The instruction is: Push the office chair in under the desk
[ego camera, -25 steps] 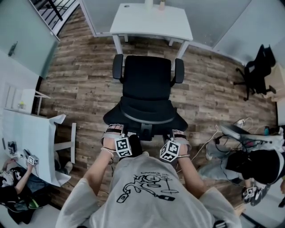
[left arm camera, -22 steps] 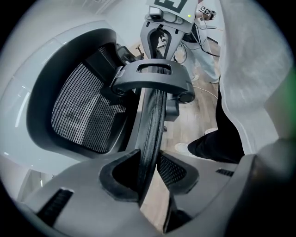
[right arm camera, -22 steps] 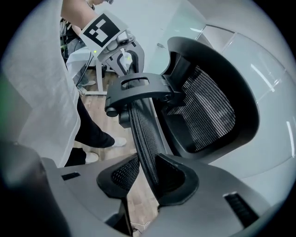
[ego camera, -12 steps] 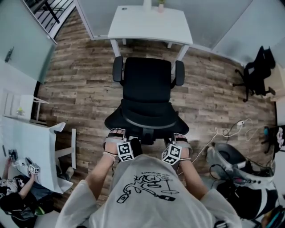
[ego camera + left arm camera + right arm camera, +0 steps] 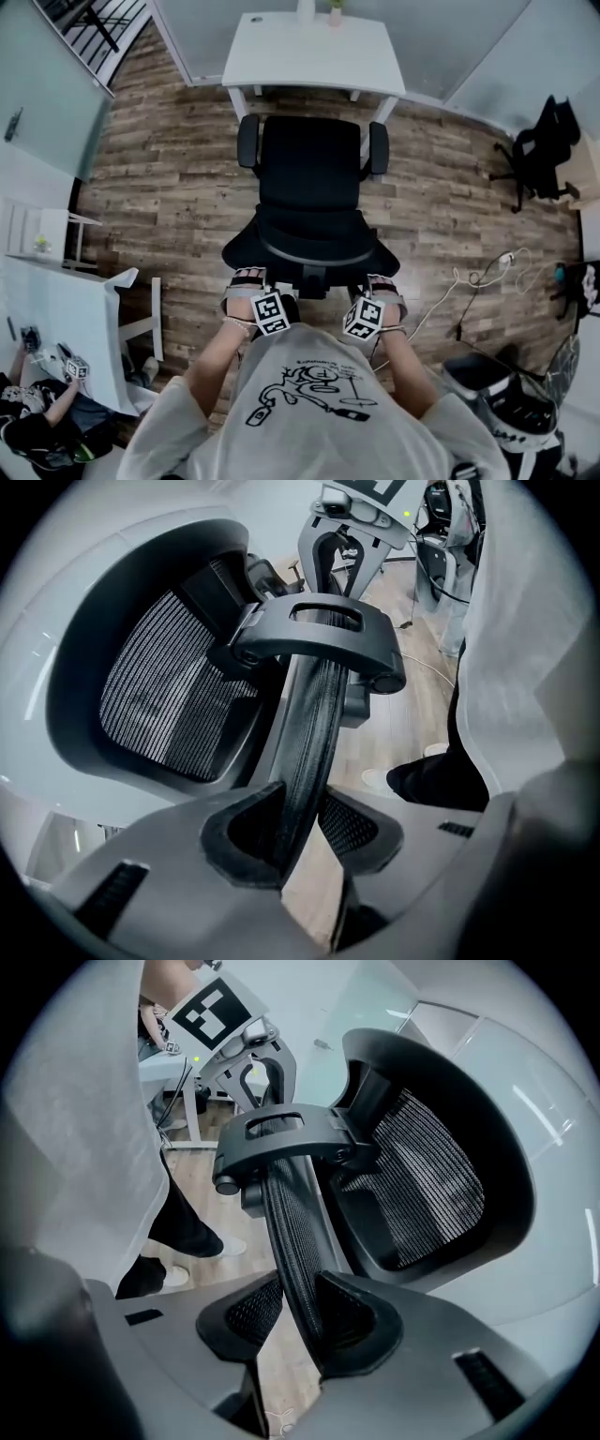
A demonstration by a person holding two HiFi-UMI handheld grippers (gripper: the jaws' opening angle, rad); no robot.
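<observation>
From above, the chair (image 5: 309, 178) stands on the wood floor (image 5: 159, 187) facing the desk (image 5: 314, 52). Its seat front is just short of the desk's edge and not yet under it. The person stands behind it with the left gripper (image 5: 246, 286) and the right gripper (image 5: 382, 292) at the two ends of the backrest's top. The armrests (image 5: 247, 141) sit close to the line of the desk legs (image 5: 246, 98), so I'd say the fit is snug.

In the left gripper view, the jaws are clamped on the backrest's mesh rim (image 5: 314, 724), which runs up between the pads toward a black bracket (image 5: 319, 639).

The right gripper view mirrors that: the jaws pinch the same rim (image 5: 291, 1232), which lies hard against one pad.

To do this well, I'd push evenly with both hands so the chair rolls straight and doesn't swing. I'd keep it centred so both armrests pass inside the legs. I'd also keep the grip firm on that thin rim and go slowly near the end.
</observation>
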